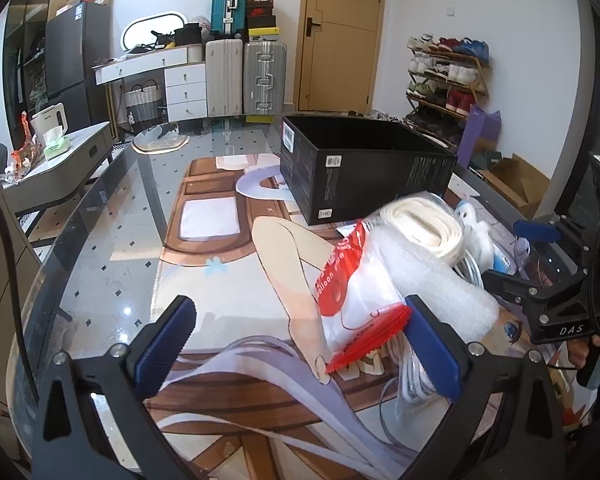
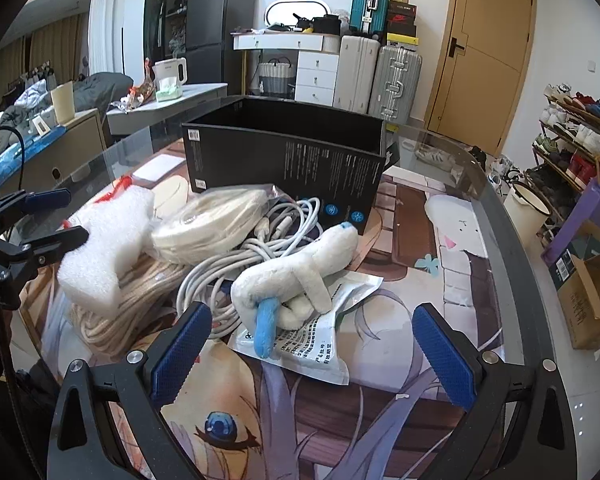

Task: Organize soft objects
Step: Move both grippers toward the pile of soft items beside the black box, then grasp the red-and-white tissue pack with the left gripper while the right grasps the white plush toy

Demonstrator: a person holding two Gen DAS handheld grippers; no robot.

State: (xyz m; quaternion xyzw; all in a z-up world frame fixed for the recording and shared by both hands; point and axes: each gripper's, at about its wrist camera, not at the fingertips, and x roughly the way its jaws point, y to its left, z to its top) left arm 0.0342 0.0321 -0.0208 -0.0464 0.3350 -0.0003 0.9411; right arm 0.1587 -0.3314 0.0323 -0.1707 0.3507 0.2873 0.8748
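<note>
A pile of soft things lies on the printed mat in front of an open black box (image 2: 288,148), which also shows in the left wrist view (image 1: 364,164). The pile holds a white foam block (image 2: 104,248), a cream tape roll (image 2: 208,224), a white cable bundle (image 2: 236,256), a beige rope coil (image 2: 112,320), a white plush toy with blue tail (image 2: 300,276) on a flat printed pouch (image 2: 312,344), and a red-and-white plastic bag (image 1: 356,292). My left gripper (image 1: 300,344) is open, its right pad touching the bag's corner. My right gripper (image 2: 312,348) is open just before the plush toy.
The glass table (image 1: 112,240) carries the anime mat (image 2: 420,288). Beyond it stand suitcases (image 1: 244,76), a white desk with drawers (image 1: 172,76), a side table with kettle (image 1: 56,120), a shoe rack (image 1: 448,80), a door (image 1: 340,32) and cardboard boxes (image 2: 588,296) on the floor.
</note>
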